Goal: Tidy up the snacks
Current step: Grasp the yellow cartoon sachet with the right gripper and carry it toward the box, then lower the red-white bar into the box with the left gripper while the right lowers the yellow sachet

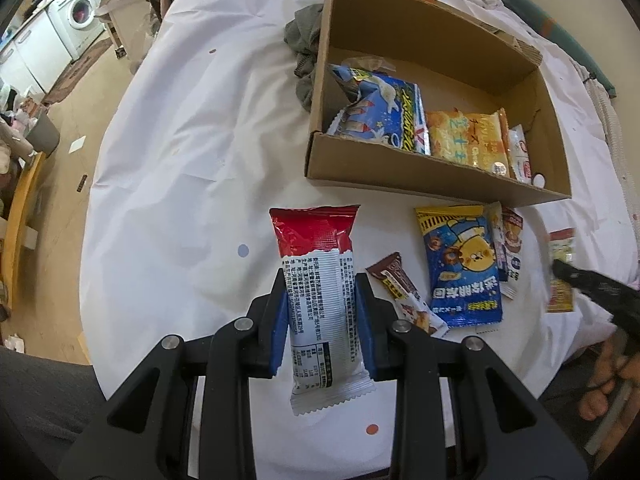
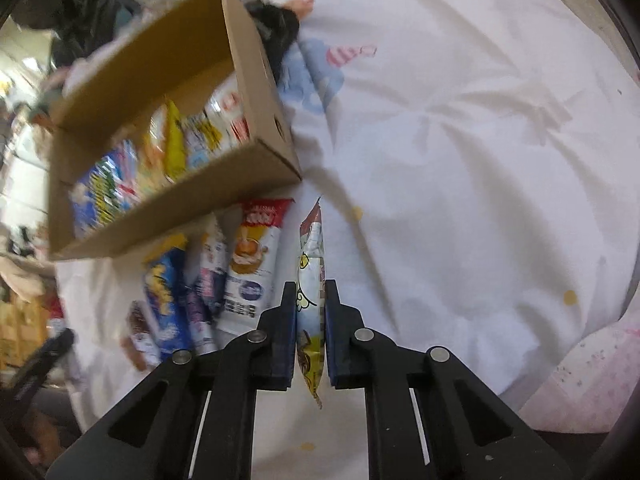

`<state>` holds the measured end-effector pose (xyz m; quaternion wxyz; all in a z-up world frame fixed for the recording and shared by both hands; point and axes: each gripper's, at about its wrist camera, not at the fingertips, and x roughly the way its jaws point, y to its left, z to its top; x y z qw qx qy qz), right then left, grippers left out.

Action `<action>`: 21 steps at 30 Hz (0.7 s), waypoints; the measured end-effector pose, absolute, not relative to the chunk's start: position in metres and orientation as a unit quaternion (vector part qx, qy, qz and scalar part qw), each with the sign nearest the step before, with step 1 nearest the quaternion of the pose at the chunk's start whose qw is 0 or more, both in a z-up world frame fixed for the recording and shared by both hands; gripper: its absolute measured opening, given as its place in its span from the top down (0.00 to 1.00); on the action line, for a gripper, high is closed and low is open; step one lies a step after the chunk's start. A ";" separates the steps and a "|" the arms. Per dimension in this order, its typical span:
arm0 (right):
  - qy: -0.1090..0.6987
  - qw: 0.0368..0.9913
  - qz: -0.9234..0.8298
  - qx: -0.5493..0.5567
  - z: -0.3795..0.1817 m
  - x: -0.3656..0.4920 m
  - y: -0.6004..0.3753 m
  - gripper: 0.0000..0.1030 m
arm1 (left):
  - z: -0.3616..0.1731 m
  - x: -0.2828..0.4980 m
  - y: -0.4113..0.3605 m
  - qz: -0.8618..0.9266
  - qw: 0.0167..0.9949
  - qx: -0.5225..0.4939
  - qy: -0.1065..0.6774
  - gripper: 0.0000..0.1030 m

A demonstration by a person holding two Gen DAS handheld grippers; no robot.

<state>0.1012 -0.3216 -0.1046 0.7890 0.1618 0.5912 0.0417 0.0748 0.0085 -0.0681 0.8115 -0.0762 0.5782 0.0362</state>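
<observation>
My left gripper (image 1: 320,280) is shut on a red and white snack packet (image 1: 314,232), held lengthwise above the white sheet. My right gripper (image 2: 310,286) is shut on a thin cartoon-printed packet (image 2: 311,248), seen edge-on. In the left wrist view the right gripper (image 1: 560,270) shows blurred at the right edge. The open cardboard box (image 1: 420,176) holds a blue packet (image 1: 384,116), an orange-yellow packet (image 1: 468,140) and a white one (image 1: 520,156). In front of the box lie a blue and yellow packet (image 1: 460,268), a brown bar (image 1: 404,292) and small packets (image 1: 510,248).
A grey cloth (image 1: 306,48) is bunched against the box's far left side. The bed sheet (image 2: 460,160) drops to the floor on the left, where a washing machine (image 1: 82,12) stands. A person's foot (image 1: 608,380) shows lower right. A pink pillow (image 2: 592,380) lies at the right.
</observation>
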 end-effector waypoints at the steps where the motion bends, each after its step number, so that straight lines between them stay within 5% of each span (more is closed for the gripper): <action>1: 0.581 0.795 0.044 0.170 -0.097 0.099 -0.326 0.88 | -0.069 0.075 0.009 0.039 0.813 -0.074 0.577 0.74; 11: 0.394 0.868 0.093 0.287 -0.024 0.084 -0.360 0.88 | -0.057 0.072 0.010 0.052 0.843 -0.057 0.532 0.74; 21: 0.405 0.867 0.148 0.252 -0.014 0.096 -0.328 0.88 | -0.044 0.073 0.005 0.042 0.863 -0.050 0.502 0.74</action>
